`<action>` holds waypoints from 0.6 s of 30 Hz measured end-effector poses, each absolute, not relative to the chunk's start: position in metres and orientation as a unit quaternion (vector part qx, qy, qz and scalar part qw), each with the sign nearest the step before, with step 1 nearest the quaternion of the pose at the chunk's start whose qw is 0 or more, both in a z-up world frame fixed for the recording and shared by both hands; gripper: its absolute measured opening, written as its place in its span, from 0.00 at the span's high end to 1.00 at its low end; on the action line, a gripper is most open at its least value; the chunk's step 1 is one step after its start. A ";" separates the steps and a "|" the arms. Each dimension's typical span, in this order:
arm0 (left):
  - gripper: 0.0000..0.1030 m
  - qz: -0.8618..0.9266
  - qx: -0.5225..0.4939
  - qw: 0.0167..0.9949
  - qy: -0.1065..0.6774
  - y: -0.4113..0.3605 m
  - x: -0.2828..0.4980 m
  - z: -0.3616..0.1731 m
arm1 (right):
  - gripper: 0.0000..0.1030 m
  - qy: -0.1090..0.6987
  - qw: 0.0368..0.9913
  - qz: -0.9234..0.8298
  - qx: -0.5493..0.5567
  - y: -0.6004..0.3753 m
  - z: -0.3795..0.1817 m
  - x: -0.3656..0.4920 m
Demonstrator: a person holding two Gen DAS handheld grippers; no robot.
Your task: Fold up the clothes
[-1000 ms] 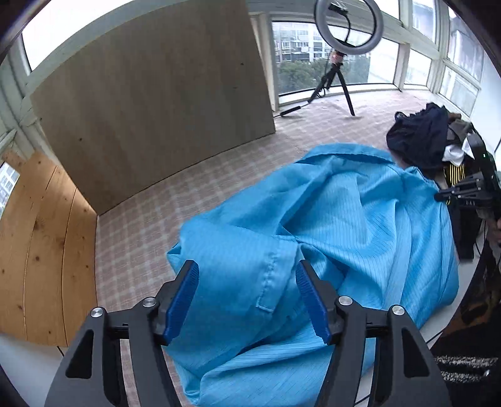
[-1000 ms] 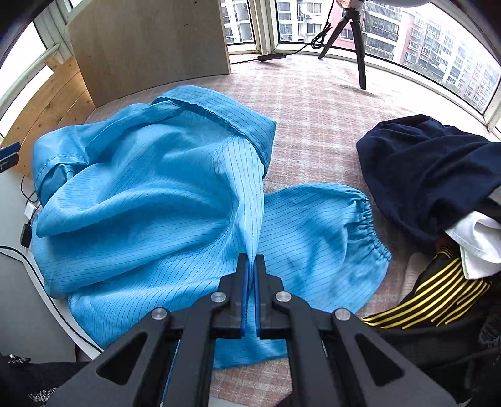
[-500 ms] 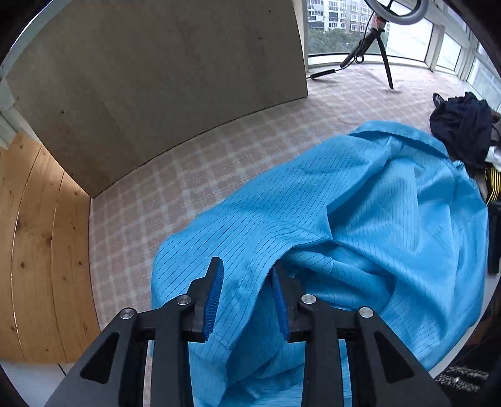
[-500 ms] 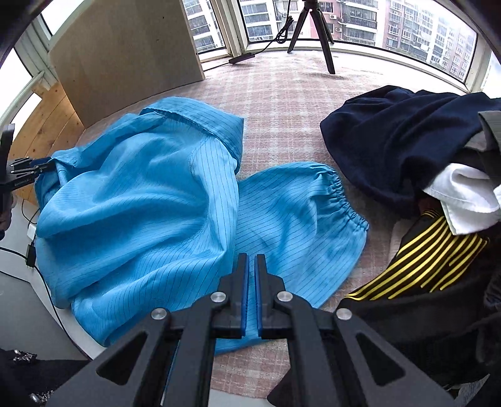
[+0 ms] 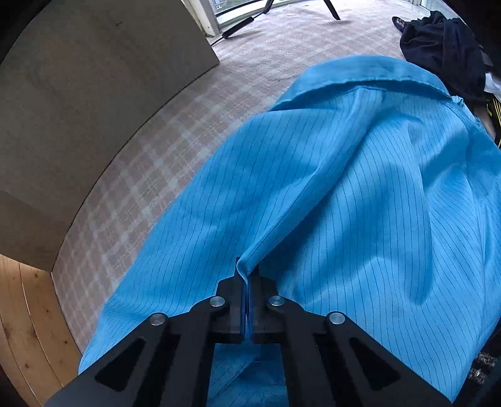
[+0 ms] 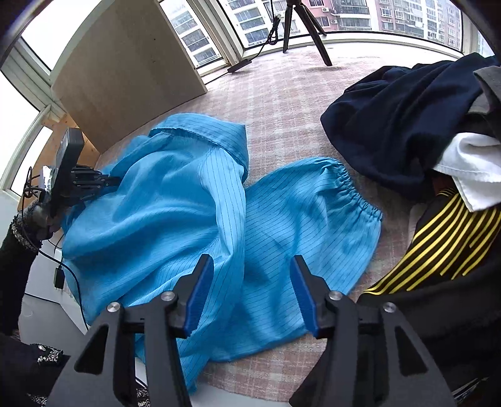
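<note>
A bright blue pinstriped garment (image 5: 360,194) lies rumpled on the checked cloth-covered table (image 5: 162,150). My left gripper (image 5: 247,300) is shut on a pinched fold of its fabric, lifting a ridge. In the right wrist view the same blue garment (image 6: 175,213) spreads left, with its elastic-cuffed sleeve (image 6: 316,213) lying flat toward the right. My right gripper (image 6: 250,291) is open above the sleeve's near part, blue pads apart, nothing between them. The left gripper (image 6: 103,183) shows at the garment's far left edge, held by a person's hand.
A pile of other clothes sits right: a dark navy garment (image 6: 400,125), a white piece (image 6: 472,169) and a yellow-striped black one (image 6: 451,238). A wooden board (image 6: 125,72) leans at the back. A tripod (image 6: 303,28) stands by the windows. Cables (image 6: 59,269) hang off the table's left edge.
My left gripper closed fully on the blue fabric and pushed in closer. My right gripper, shut before, has opened wide over the sleeve.
</note>
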State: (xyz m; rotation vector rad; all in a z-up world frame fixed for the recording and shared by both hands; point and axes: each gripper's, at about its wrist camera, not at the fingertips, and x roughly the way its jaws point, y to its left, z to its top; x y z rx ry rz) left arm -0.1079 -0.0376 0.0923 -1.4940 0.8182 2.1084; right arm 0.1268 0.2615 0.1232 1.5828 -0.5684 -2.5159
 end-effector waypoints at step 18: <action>1.00 0.856 -0.503 -0.001 0.121 -0.307 -0.038 0.178 | 0.40 -0.155 0.245 -0.814 0.503 0.192 0.129 0.064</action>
